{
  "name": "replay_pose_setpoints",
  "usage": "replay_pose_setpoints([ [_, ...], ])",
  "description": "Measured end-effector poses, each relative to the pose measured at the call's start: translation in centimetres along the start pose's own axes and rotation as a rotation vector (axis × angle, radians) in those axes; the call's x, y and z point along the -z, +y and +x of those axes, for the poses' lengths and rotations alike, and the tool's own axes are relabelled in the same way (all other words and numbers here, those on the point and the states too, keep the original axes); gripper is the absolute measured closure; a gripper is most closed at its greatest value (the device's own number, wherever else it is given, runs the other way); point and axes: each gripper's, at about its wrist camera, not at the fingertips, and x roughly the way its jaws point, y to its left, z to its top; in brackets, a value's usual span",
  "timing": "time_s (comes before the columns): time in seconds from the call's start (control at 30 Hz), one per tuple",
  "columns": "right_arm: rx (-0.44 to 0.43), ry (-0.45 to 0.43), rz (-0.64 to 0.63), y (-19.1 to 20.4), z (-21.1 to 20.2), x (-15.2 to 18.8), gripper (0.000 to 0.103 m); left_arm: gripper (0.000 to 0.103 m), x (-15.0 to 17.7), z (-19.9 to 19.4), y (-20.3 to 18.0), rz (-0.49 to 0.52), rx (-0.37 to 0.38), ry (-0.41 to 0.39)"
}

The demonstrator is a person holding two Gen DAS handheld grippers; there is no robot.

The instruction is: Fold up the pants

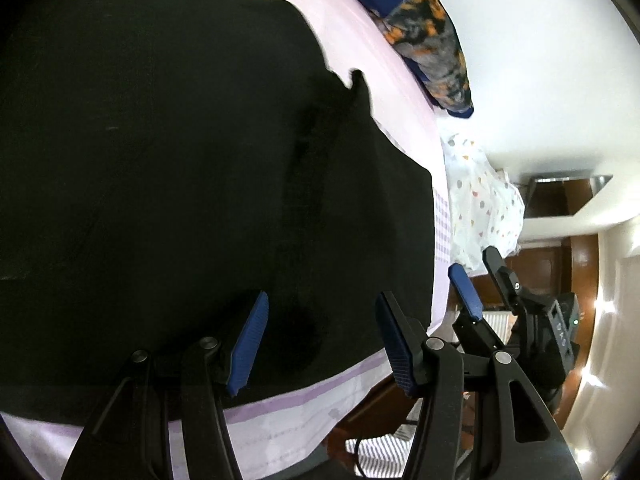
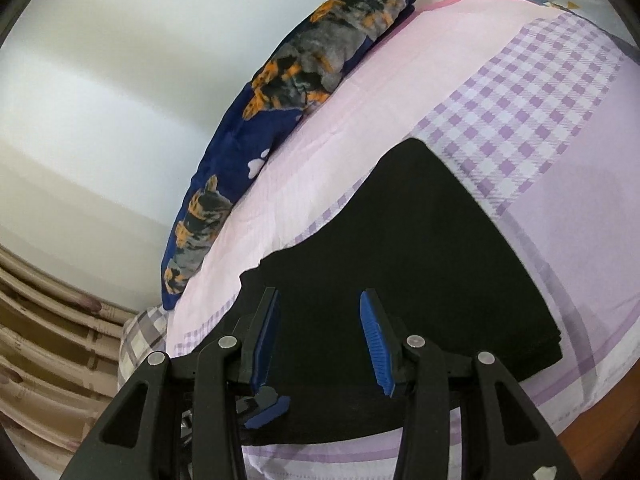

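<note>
No legible text, labels, brands or numbers were found in either wrist view

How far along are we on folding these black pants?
Done: the black pants lie on the bedsheet, apparently folded at least once, layered edges at one end. In hand: nothing; left gripper and right gripper hover open. Left: probably a final fold.

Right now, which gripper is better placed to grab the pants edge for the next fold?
Probably left. The left gripper hangs open over the black pants, close to their near edge on the sheet. In the left view the right gripper sits past the bed's edge, off the cloth.
</note>
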Motion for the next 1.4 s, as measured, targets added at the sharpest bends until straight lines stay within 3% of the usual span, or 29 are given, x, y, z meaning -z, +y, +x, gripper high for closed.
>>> replay_pose_setpoints([
  [0.07, 0.004, -0.005, 0.010, -0.2, -0.1, -0.1, 0.063, 0.048, -0.1, 0.8, -0.6, 0.004, 0.003, 0.007],
  [0.13, 0.020, -0.006, 0.017, -0.4, -0.1, -0.2, 0.063, 0.066, -0.2, 1.3, -0.7, -0.001, -0.015, 0.005],
  [0.2, 0.054, -0.009, 0.027, -0.8, -0.2, -0.4, 0.063, 0.091, -0.2, 1.5, -0.3, -0.026, -0.040, -0.005],
  [0.3, 0.124, -0.010, 0.052, -1.8, -0.2, -0.6, 0.062, 0.098, 0.1, 1.2, 0.1, -0.050, -0.037, -0.027],
  [0.43, 0.258, -0.010, 0.084, -3.5, -0.4, -1.2, 0.061, 0.099, 0.8, 0.3, -1.3, 0.010, -0.078, -0.063],
  [0.6, 0.397, -0.026, -0.005, -4.1, -1.0, -1.5, 0.061, 0.099, 1.3, -0.9, -1.8, 0.019, -0.105, -0.092],
  [0.83, 0.405, 0.006, -0.081, -3.2, -0.2, -1.4, 0.061, 0.099, 1.5, 0.9, -0.5, -0.041, -0.217, -0.022],
  [1.0, 0.444, 0.081, -0.135, -2.8, 1.4, -0.7, 0.061, 0.099, 1.7, 1.2, -2.0, 0.053, -0.309, -0.010],
  [1.13, 0.486, 0.113, -0.171, -2.9, 2.1, -0.2, 0.060, 0.097, 1.5, 1.0, -2.6, 0.094, -0.331, -0.011],
  [1.27, 0.479, 0.109, -0.194, -2.3, 2.0, 0.1, 0.060, 0.093, 1.5, -0.1, -3.6, 0.165, -0.369, -0.065],
  [1.4, 0.459, 0.119, -0.250, -1.1, 2.2, 0.6, 0.060, 0.085, 1.3, -1.6, -5.6, 0.306, -0.384, -0.186],
])
